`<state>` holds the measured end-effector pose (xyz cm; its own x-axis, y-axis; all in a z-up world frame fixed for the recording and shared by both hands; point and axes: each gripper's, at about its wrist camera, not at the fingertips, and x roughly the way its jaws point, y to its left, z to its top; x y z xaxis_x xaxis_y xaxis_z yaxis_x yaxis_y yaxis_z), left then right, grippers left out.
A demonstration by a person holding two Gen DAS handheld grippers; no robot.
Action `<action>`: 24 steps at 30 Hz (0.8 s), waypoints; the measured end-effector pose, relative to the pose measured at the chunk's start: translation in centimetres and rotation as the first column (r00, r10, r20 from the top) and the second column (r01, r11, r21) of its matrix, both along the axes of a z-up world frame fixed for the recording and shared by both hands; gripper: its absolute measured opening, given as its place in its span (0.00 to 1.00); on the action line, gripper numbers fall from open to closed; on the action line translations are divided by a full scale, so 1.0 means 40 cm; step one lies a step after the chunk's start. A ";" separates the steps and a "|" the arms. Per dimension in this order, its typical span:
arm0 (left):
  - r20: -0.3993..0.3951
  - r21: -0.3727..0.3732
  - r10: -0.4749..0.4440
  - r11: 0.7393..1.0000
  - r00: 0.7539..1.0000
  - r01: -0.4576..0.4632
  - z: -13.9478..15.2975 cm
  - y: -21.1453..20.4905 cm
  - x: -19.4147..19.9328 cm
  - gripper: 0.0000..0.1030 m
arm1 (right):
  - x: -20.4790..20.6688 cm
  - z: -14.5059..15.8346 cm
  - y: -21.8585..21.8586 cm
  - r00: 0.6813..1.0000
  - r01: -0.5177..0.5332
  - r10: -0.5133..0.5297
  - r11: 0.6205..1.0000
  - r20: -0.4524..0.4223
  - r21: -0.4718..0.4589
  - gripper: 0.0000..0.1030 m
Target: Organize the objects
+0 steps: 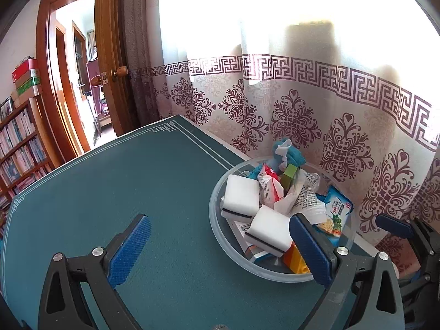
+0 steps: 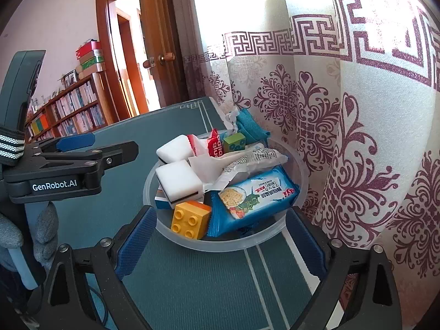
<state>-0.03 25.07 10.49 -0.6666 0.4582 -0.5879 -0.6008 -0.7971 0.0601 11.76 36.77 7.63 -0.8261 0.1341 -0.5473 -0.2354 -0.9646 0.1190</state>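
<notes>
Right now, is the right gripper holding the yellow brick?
No. The right gripper is open, and the yellow brick lies free in the clear bowl.

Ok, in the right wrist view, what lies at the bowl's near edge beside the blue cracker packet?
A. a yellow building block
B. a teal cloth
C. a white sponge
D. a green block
A: the yellow building block sits at the clear bowl's near rim, left of the blue cracker packet.

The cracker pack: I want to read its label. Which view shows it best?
The right wrist view: the cracker pack lies face up at the bowl's near side, fully visible. In the left wrist view a gripper finger hides part of it.
</notes>
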 end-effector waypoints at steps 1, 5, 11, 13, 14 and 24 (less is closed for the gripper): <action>-0.001 0.003 0.006 1.000 1.000 -0.006 0.004 -0.003 0.005 0.99 | -0.001 -0.001 -0.003 1.000 -0.001 0.001 1.000 0.003 0.008 0.97; -0.022 -0.004 0.035 0.999 0.999 -0.035 0.013 -0.014 0.023 1.00 | -0.006 -0.004 -0.006 1.000 -0.006 0.005 1.000 0.017 0.021 0.98; -0.072 -0.032 0.088 0.995 0.994 -0.090 0.011 -0.024 0.040 1.00 | -0.013 -0.011 -0.011 0.999 -0.004 0.002 0.999 0.039 0.047 0.98; -0.068 -0.034 0.090 0.995 0.994 -0.092 0.006 -0.025 0.042 1.00 | -0.015 -0.013 -0.013 0.999 -0.008 0.005 0.999 0.043 0.051 0.98; -0.066 -0.036 0.091 0.995 0.994 -0.093 0.003 -0.025 0.043 1.00 | -0.015 -0.013 -0.014 0.999 -0.009 0.006 0.999 0.044 0.054 0.98; -0.074 -0.070 0.081 0.994 0.994 -0.086 -0.010 -0.018 0.069 1.00 | -0.013 -0.008 -0.012 0.999 0.010 -0.014 0.995 0.036 0.096 0.98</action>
<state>2.73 24.37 10.07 -0.7418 0.3565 -0.5680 -0.5243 -0.8364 0.1598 11.24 36.28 7.30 -0.8037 0.1970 -0.5615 -0.2494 -0.9682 0.0174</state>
